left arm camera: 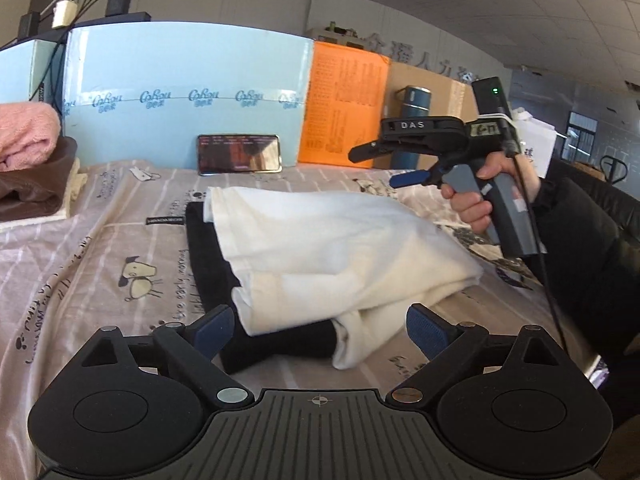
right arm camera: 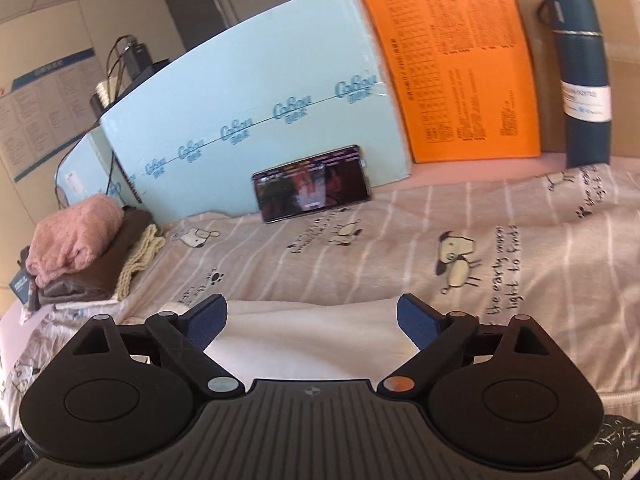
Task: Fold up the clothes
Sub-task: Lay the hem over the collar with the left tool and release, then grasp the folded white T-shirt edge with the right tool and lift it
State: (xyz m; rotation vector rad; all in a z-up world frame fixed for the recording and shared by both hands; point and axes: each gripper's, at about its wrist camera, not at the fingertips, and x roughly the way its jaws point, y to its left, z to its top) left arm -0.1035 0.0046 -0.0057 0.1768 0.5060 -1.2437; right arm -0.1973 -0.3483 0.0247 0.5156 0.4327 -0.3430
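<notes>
White folded garment point(left arm camera: 340, 248) lying on the patterned bed sheet point(left arm camera: 100, 264), with both grippers spread wide and holding nothing.

Garment rests partly over a black garment point(left arm camera: 208, 256), which shows along its left edge and under its near end. Left gripper point(left arm camera: 320, 326) sits at the near end of the white garment, 2 blue pads apart, not pressing the cloth. Right gripper point(left arm camera: 384, 166) is above the white garment's far right corner, gripped by a hand point(left arm camera: 486, 196) in a dark sleeve; in its own view point(right arm camera: 312, 320) the jaws stand wide above white cloth (slight motion blur there). Behind the white garment, a phone point(left arm camera: 239, 153) leans against a light blue board point(left arm camera: 188, 92). Left of the white garment is 1 stack: pink point(left arm camera: 24, 136) over brown clothes. Orange sheet point(left arm camera: 344, 108) and dark blue flask point(left arm camera: 414, 120) stand behind it to the right.
</notes>
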